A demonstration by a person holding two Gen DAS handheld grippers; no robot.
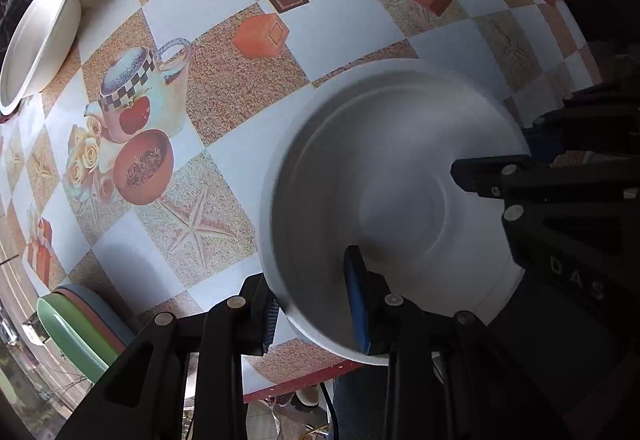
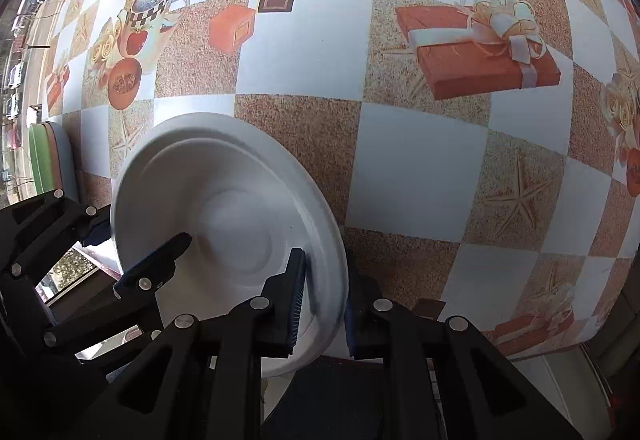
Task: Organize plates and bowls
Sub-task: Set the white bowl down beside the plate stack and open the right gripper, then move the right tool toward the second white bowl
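Near the front edge of the table (image 2: 420,168), a white bowl (image 2: 224,216) is carried by both tools, partly overhanging the edge. Keep the rim level and move both hands together so neither grip twists the thin wall; aim for the other white bowl (image 1: 38,40) at the far left, which is probably its stacking partner, though blur makes this uncertain. The left gripper (image 1: 316,308) is clamped on the near rim, one pad inside and one outside. The right gripper (image 2: 324,304) is likewise closed on the rim's opposite side. Stacked coloured plates (image 1: 76,324) sit apart at the left edge.
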